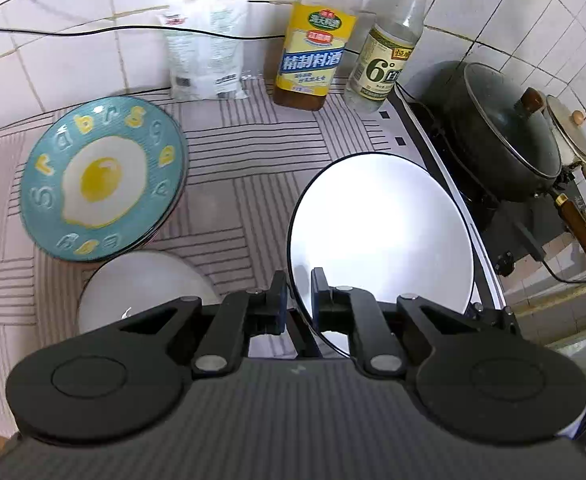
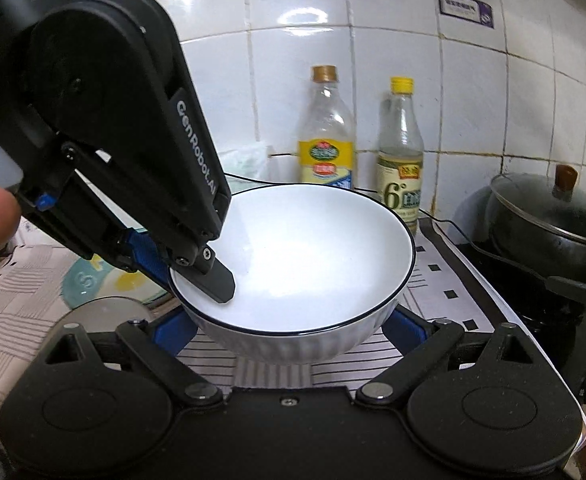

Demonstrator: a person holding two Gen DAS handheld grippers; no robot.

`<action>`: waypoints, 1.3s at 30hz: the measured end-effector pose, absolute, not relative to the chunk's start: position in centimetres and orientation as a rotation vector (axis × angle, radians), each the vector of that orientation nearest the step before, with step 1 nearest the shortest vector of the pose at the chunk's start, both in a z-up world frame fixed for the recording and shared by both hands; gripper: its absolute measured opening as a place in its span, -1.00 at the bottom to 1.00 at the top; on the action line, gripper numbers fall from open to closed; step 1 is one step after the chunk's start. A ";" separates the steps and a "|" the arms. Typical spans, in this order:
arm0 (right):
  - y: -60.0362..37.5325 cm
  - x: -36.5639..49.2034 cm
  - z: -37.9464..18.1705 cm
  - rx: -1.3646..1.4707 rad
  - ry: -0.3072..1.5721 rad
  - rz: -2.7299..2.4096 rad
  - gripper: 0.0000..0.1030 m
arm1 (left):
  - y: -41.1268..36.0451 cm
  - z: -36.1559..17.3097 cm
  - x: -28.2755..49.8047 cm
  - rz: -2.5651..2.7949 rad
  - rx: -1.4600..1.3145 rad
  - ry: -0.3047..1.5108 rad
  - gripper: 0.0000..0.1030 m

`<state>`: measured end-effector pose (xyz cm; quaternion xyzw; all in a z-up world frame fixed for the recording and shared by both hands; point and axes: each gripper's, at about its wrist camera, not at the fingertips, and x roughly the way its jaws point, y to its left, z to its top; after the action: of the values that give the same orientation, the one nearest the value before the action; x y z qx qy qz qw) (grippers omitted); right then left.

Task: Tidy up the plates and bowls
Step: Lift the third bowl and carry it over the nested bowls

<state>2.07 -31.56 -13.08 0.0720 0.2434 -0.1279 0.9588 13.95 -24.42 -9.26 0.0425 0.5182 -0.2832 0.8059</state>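
My left gripper is shut on the rim of a white bowl with a thin black edge, holding it above the counter; one finger is inside, one outside. In the right wrist view the same bowl hangs between my right gripper's wide-open fingers, with the left gripper pinching its left rim. A teal plate with a fried-egg picture lies at the left. A second white bowl sits below it, near the left gripper.
Two bottles and a white bag stand against the tiled wall. A lidded dark pot sits on the stove at the right, with a wooden-handled pan behind. A striped mat covers the counter.
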 end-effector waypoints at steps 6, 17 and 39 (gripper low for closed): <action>-28.6 1.1 -11.5 0.095 0.497 -0.210 0.93 | -20.8 -7.9 12.7 -0.595 0.059 1.102 -0.79; -23.6 0.7 -9.6 0.051 0.505 -0.060 0.93 | -13.5 -7.3 13.1 -0.555 -0.007 1.120 -0.78; -22.3 4.2 -13.0 0.111 0.665 0.168 0.79 | -12.2 -13.3 16.5 -0.421 0.077 1.196 -0.78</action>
<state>4.23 -22.29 -13.02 0.0543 0.3257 0.0823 0.9403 16.50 -12.17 -13.32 0.0358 0.5586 -0.1968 0.8049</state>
